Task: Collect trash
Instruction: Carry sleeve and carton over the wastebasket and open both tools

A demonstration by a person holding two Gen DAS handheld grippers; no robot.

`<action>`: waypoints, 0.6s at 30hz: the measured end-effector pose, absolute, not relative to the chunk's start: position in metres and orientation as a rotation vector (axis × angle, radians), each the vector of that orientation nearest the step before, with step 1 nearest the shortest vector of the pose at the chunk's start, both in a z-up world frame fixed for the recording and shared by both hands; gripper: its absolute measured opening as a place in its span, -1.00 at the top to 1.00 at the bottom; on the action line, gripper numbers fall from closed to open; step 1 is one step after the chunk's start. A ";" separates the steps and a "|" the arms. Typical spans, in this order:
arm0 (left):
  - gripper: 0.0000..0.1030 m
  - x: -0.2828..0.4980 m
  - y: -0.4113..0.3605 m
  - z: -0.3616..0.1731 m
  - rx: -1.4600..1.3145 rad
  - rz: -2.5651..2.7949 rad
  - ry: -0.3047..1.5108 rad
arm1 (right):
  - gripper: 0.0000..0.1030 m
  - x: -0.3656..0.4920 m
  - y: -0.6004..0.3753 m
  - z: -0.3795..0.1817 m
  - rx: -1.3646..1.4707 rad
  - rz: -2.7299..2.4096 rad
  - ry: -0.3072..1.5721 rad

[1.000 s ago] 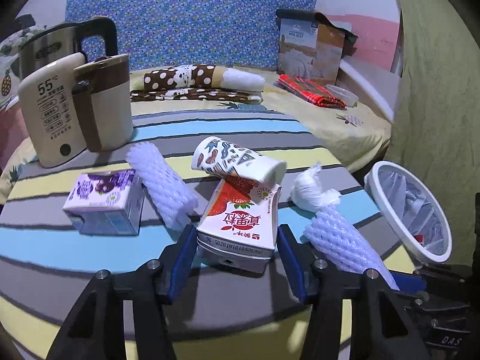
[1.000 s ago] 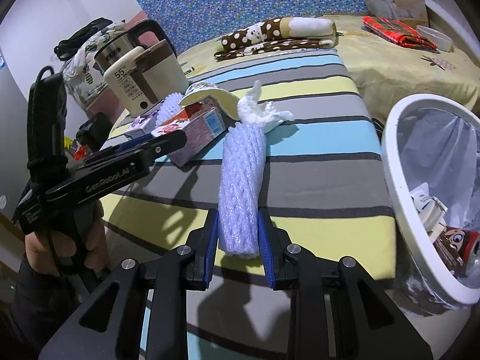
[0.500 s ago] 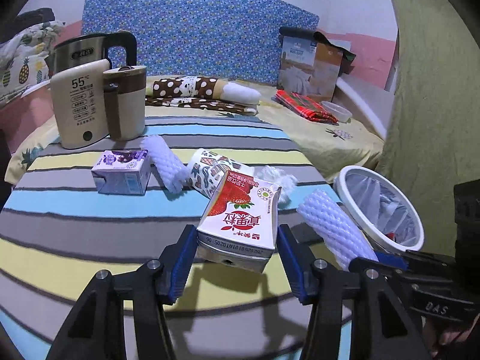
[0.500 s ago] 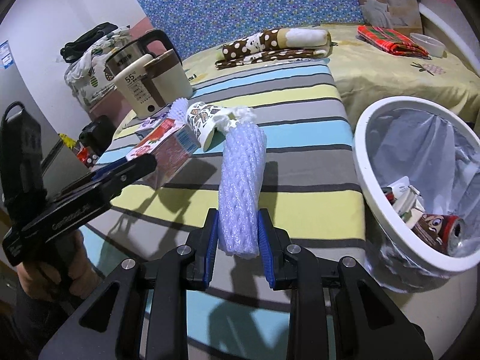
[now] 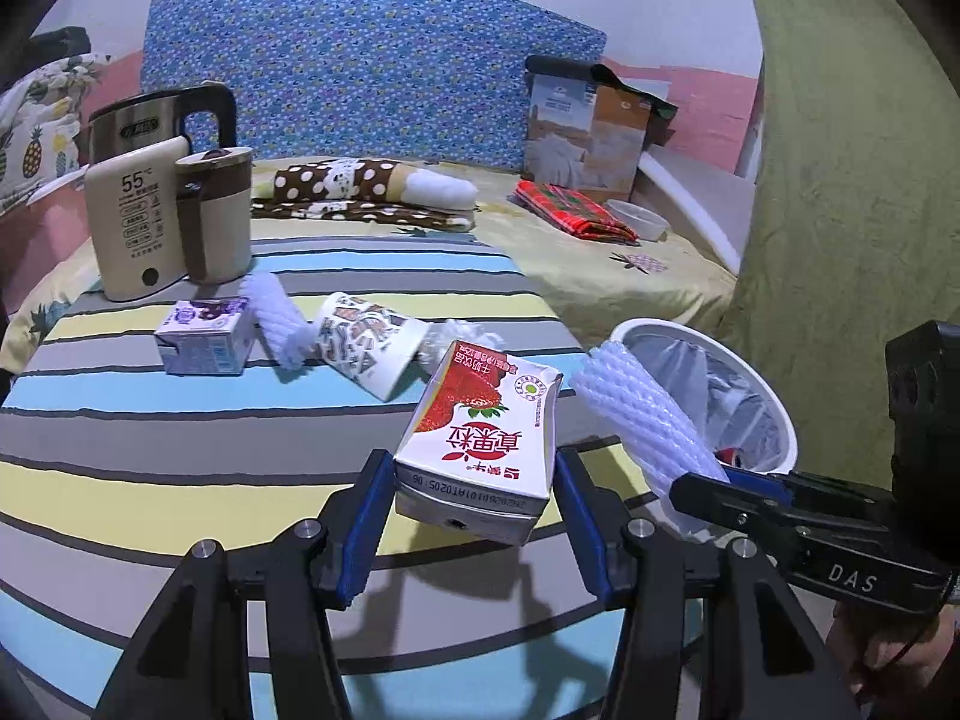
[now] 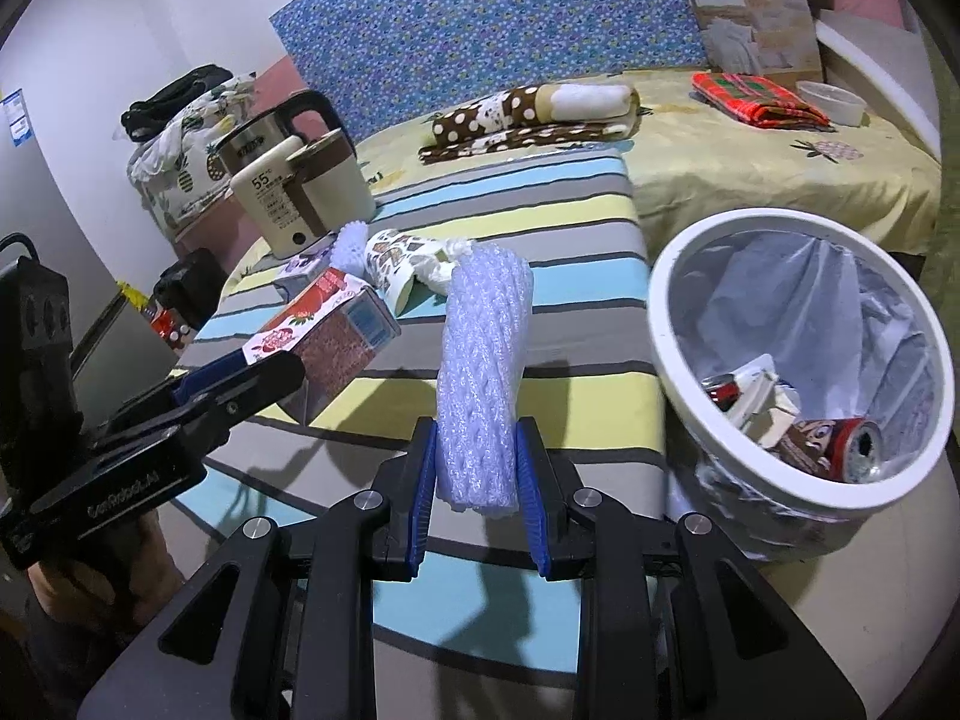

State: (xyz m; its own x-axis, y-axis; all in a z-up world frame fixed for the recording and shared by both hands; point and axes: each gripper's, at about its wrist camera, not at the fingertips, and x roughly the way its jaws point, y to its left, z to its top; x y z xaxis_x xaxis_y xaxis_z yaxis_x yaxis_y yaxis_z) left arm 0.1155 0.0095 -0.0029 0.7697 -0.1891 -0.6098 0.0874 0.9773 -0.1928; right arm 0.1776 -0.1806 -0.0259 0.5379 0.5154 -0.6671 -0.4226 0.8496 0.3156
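Trash bin (image 5: 774, 414) partly hidden behind foam sleeve (image 5: 642, 414).

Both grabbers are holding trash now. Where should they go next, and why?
Probably sideways to the white bin. The right gripper is shut on the foam net and the left gripper on the milk carton, both held above the striped table. The bin stands open just beside it.
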 end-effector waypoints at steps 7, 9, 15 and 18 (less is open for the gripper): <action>-0.06 0.119 -0.012 0.000 -0.149 -0.192 0.683 | 0.45 0.177 -0.198 -0.023 0.136 0.510 0.816; -0.06 0.121 -0.019 0.001 -0.142 -0.205 0.683 | 0.45 0.178 -0.204 -0.023 0.142 0.494 0.812; -0.06 0.135 -0.045 0.002 -0.122 -0.262 0.686 | 0.45 0.184 -0.228 -0.024 0.165 0.428 0.802; -0.06 0.143 -0.056 0.003 -0.112 -0.287 0.687 | 0.45 0.186 -0.241 -0.024 0.174 0.401 0.797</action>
